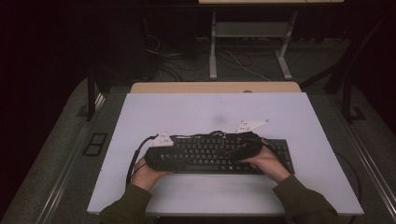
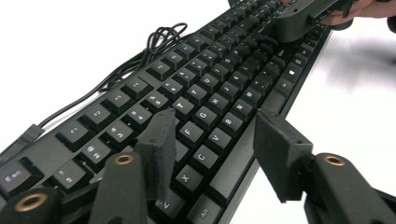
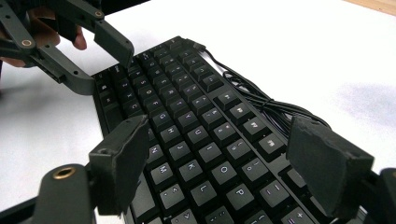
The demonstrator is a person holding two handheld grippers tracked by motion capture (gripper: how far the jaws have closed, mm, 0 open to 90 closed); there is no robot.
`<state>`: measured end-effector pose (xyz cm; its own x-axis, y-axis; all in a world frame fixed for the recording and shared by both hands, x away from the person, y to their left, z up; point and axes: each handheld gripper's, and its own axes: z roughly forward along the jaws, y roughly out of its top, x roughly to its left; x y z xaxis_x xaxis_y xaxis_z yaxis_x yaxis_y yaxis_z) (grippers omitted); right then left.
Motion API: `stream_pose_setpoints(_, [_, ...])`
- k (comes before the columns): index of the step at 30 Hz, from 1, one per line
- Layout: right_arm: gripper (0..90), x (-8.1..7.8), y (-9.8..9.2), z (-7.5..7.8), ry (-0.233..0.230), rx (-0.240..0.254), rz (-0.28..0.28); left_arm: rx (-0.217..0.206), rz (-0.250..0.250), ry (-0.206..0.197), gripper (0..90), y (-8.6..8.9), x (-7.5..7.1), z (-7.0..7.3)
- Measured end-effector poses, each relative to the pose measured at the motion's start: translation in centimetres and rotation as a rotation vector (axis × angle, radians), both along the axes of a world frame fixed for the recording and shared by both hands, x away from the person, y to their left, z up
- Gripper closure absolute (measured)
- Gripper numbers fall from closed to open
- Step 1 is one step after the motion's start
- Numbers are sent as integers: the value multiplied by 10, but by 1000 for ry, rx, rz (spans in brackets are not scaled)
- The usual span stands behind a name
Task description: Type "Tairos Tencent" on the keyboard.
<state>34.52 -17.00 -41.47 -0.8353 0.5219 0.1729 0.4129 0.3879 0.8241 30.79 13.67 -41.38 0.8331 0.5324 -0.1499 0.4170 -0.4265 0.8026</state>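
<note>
Between left claw's (image 2: 212, 140) parted jaws: keyboard (image 2: 219, 88) keys, unpinched. Right claw (image 3: 233, 163) gaped wide above opposite end. High view hid jaws behind hands; showed keyboard mid-table (image 1: 205, 112). Gripper views showed cable (image 3: 266, 105) beyond keyboard.

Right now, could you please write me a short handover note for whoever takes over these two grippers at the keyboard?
Left gripper: open, jaws above the keys at the keyboard's left end, nothing between the pads.
Right gripper: open wide, jaws above the right-hand letter keys, nothing held.
Keyboard: flat on the white table, near the person's edge. Its cable lies bunched on the table behind it.
Done: both grippers are placed over the keyboard, one at each end.
Left: neither gripper grips anything yet; whatever is to be done with the keyboard looks still ahead. Mind the loose cable.
</note>
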Motion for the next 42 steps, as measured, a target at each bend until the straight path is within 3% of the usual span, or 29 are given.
stream_pose_setpoints(18, [207, 0, 1, -1, 6, -3, 4, -8, -80, 13, 879, -21, -2, -3])
stream_pose_setpoints(42, [207, 0, 3, -2, 2, -2, 4, 65, -131, 33, 887, -41, 3, -20])
